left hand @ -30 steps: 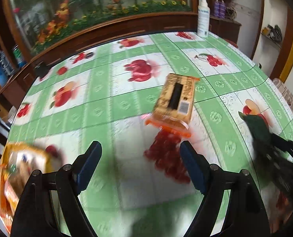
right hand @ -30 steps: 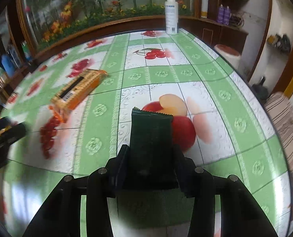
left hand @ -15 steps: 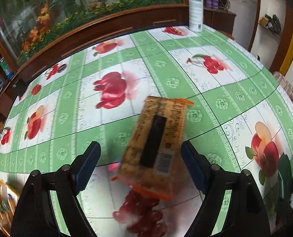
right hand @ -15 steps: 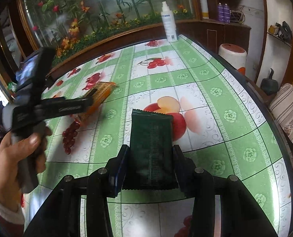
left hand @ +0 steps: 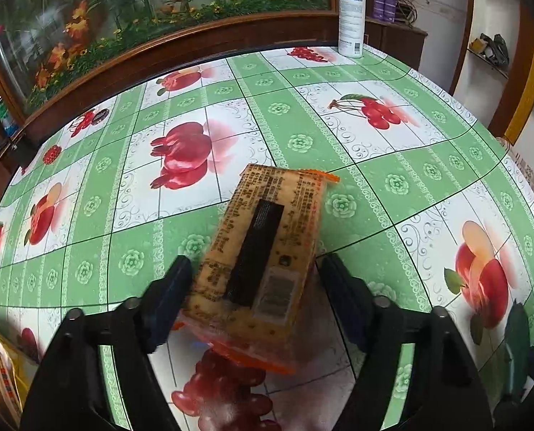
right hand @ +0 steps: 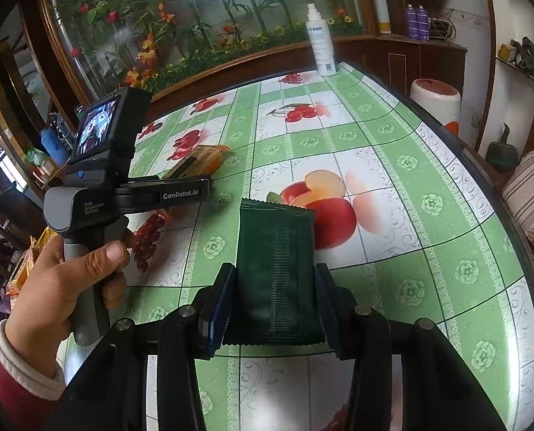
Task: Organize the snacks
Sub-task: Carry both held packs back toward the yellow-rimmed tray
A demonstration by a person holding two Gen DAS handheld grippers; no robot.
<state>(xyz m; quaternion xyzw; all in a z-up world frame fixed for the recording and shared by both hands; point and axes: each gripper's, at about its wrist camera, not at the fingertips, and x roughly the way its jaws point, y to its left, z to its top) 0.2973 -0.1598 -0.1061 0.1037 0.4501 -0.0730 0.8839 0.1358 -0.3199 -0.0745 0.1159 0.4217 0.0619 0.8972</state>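
Note:
An orange snack pack [left hand: 263, 258] with a black stripe lies on the fruit-print tablecloth. My left gripper [left hand: 256, 283] is open, its fingers on either side of the pack's near end; contact with the pads is not clear. The pack also shows in the right wrist view [right hand: 198, 161], partly behind the left gripper body [right hand: 123, 194]. My right gripper [right hand: 274, 298] is shut on a dark green snack pack [right hand: 276, 269] and holds it above the table. That green pack shows at the right edge of the left wrist view [left hand: 516, 352].
A white spray bottle [left hand: 351, 21] stands at the table's far edge, before a flower-filled glass cabinet. A container with orange snack packs [left hand: 1, 370] sits at the near left. The round table edge [right hand: 482, 165] curves at the right, with a white stool [right hand: 436, 100] beyond.
My left gripper has moved forward to the orange pack, which now lies between its open fingers. My right gripper has kept the green pack and shifted slightly.

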